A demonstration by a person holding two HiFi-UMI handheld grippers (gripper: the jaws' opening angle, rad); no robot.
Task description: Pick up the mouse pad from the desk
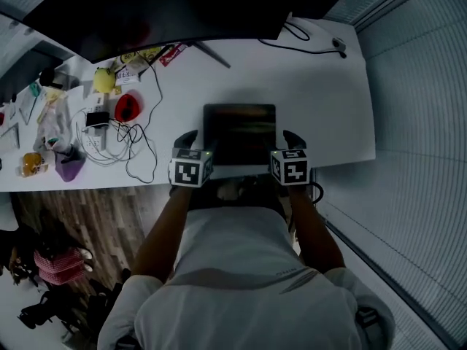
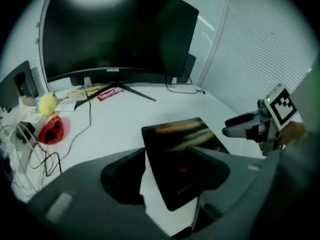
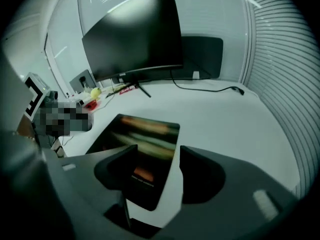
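A dark, rectangular mouse pad with rounded corners lies flat at the middle of the white surface's near edge. The left tool and right tool hover at its near corners, jaws apart and empty. The surface is bare toward the right edge, with cables toward the left.

All three views are dim and bluish; the glossy white counter is the brightest surface. Both claw views bulge fisheye-like, with black corners. Ahead of the left claw, the dark rectangular mouse pad smears with motion blur; the black curved monitor catches soft glare along its top.
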